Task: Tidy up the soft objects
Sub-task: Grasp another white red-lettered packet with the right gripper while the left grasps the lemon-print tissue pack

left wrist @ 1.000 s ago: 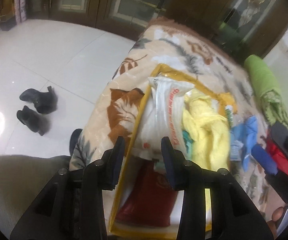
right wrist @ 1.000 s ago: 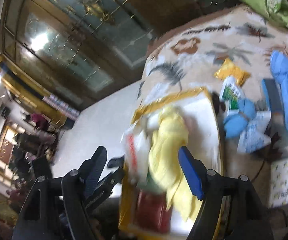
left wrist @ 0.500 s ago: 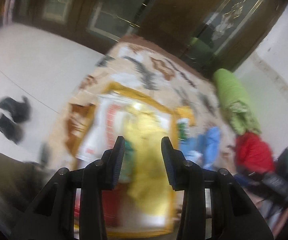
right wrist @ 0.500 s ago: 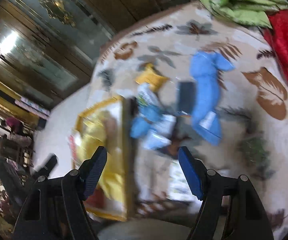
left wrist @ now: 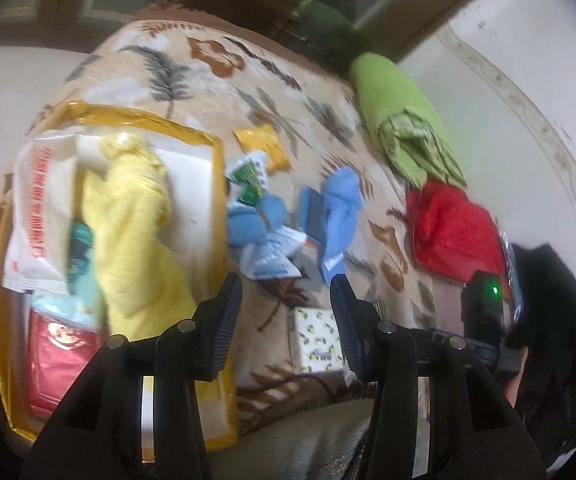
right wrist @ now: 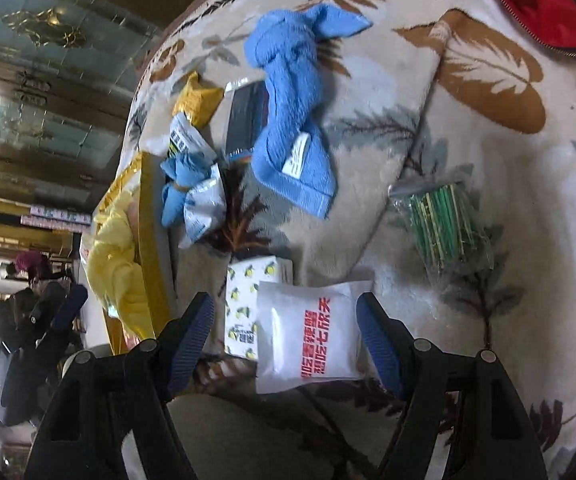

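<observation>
The right gripper (right wrist: 283,332) hung wide open and empty over the white packet (right wrist: 308,340). It would do best to straddle the packet squarely, pinching its middle. The left gripper (left wrist: 285,312) was open and empty too. Farther left lay the yellow-rimmed bag (left wrist: 217,184).

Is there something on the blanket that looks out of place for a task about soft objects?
Yes. A clear packet of green sticks lies alone on the blanket, right of the blue towel; it looks stiff, not soft. A dark flat box is half hidden under the towel's left edge. The rest are loose cloths and packets beside the yellow-rimmed bag.
</observation>
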